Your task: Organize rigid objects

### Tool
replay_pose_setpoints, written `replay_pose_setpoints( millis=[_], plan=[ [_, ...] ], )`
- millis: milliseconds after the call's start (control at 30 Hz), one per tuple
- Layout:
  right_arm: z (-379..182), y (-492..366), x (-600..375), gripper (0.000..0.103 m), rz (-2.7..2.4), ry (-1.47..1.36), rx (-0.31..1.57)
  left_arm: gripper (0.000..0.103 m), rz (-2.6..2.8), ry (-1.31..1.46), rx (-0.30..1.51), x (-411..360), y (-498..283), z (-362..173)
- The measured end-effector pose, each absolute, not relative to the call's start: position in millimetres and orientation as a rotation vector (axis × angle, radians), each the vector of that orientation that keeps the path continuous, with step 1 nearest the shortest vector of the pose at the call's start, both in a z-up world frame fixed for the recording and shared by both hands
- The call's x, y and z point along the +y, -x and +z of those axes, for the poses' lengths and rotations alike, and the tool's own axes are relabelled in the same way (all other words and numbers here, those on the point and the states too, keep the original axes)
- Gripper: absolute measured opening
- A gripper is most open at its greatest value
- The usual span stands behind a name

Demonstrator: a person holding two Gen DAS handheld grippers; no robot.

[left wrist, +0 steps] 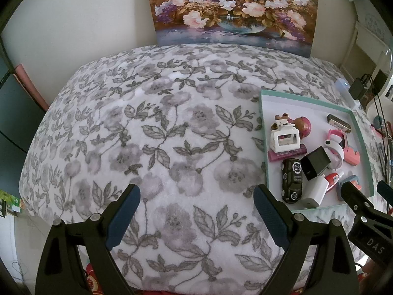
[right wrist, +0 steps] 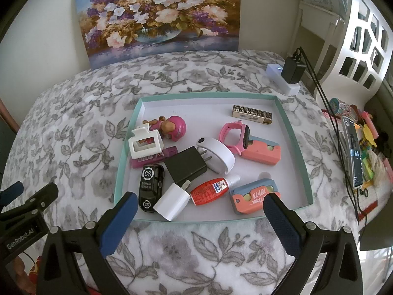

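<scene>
A shallow teal-rimmed tray [right wrist: 293, 147] lies on the flowered blanket and holds several small items: a black toy car [right wrist: 149, 188], white charger [right wrist: 172, 202], black charger [right wrist: 185, 167], red glue bottle [right wrist: 211, 190], white hair clip [right wrist: 146, 145], pink doll [right wrist: 172, 126], pink watch [right wrist: 235, 134], two salmon cases [right wrist: 250, 196] and a gold harmonica [right wrist: 253, 114]. My right gripper [right wrist: 201, 209] is open above the tray's near edge, holding nothing. My left gripper [left wrist: 196, 201] is open over bare blanket, left of the tray [left wrist: 264, 132]. Each gripper shows at the edge of the other's view.
A flower painting [right wrist: 159, 14] leans on the wall behind. A white power strip with a black adapter [right wrist: 292, 71] and cable sits at the back right. A phone [right wrist: 353, 152] and colourful clutter lie at the right edge. The blanket [left wrist: 147, 135] spreads left of the tray.
</scene>
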State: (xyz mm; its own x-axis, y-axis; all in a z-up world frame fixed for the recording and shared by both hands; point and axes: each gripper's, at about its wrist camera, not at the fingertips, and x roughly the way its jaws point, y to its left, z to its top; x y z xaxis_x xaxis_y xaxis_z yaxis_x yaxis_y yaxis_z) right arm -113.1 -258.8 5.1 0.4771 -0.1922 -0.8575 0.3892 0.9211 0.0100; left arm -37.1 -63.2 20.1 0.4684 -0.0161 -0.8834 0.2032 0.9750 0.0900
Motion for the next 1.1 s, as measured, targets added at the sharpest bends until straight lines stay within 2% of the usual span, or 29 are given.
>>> replay_pose_setpoints(
  millis=[1100],
  plan=[
    [4.3, 112.9, -258.4, 0.103, -0.359, -0.213, 1.018, 0.094, -0.143, -0.196, 1.077, -63.2, 37.6, 20.7]
  ],
)
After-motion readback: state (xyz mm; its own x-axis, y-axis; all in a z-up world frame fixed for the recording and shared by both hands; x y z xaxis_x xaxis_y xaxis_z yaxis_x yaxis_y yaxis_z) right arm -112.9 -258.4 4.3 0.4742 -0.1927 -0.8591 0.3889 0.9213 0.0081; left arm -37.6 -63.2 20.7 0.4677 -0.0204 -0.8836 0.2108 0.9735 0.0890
